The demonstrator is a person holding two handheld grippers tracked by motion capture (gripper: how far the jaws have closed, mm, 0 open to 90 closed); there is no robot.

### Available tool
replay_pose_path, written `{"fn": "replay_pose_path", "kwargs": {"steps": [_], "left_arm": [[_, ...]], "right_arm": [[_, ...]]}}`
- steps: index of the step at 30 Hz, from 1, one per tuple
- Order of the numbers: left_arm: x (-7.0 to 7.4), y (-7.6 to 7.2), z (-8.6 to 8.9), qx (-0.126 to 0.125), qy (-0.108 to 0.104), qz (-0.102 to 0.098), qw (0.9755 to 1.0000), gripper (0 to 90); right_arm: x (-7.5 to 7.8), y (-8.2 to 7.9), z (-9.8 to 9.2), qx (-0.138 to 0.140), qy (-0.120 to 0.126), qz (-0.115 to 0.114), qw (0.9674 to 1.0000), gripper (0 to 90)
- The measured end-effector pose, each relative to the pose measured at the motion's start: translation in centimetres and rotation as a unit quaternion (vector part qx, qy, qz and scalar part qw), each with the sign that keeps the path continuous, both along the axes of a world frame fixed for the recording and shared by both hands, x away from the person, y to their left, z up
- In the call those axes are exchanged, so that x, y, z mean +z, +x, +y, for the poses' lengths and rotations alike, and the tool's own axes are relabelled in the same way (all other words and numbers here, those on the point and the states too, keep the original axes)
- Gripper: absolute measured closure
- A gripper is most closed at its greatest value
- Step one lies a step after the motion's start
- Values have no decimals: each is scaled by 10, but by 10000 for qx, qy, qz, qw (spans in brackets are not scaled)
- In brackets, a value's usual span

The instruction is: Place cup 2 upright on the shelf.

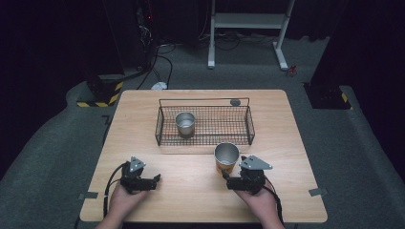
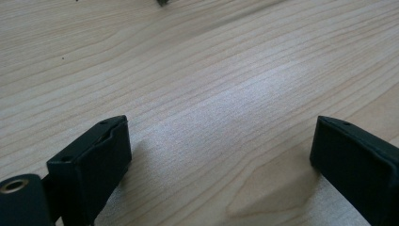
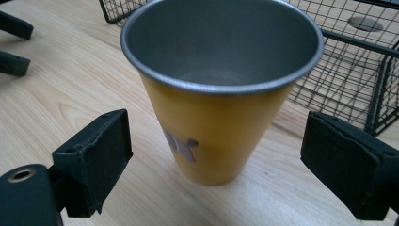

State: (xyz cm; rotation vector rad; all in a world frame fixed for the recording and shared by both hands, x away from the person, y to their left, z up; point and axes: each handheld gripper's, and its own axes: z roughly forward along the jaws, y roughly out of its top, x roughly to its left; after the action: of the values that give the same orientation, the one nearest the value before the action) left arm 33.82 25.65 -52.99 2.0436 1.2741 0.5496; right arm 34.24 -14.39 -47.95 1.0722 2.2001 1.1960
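Observation:
A yellow cup [image 1: 226,156] with a bare steel inside stands upright on the wooden table [image 1: 191,200], just in front of the wire basket [image 1: 204,99]. My right gripper [image 1: 232,169] is directly behind it. In the right gripper view the cup [image 3: 221,127] stands between and slightly ahead of the open jaws of my right gripper [image 3: 216,155], with a gap on each side. My left gripper [image 1: 157,179] rests low over bare wood at the front left. Its jaws [image 2: 221,155] are open with nothing between them.
The black wire basket holds an upright steel cup [image 1: 185,122] at its left, and a small grey disc [image 1: 235,102] lies at its far right corner. In the right gripper view the basket's wall [image 3: 348,70] stands close behind the yellow cup. Dark floor surrounds the table.

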Motion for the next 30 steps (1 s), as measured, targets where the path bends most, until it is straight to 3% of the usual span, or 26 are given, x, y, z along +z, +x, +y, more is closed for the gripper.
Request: {"fn": "replay_pose_path", "kwargs": {"steps": [8, 24, 30], "left_arm": [[0, 0, 0, 6, 1, 0, 10000, 60], [0, 0, 0, -5, -1, -1, 10000, 60], [0, 0, 0, -10, -1, 6, 10000, 60]], "right_arm": [[3, 9, 7, 4, 65, -47, 10000, 88], [2, 27, 22, -62, -123, 33, 9999, 93], [6, 29, 21, 96, -55, 104, 9999, 141]]}}
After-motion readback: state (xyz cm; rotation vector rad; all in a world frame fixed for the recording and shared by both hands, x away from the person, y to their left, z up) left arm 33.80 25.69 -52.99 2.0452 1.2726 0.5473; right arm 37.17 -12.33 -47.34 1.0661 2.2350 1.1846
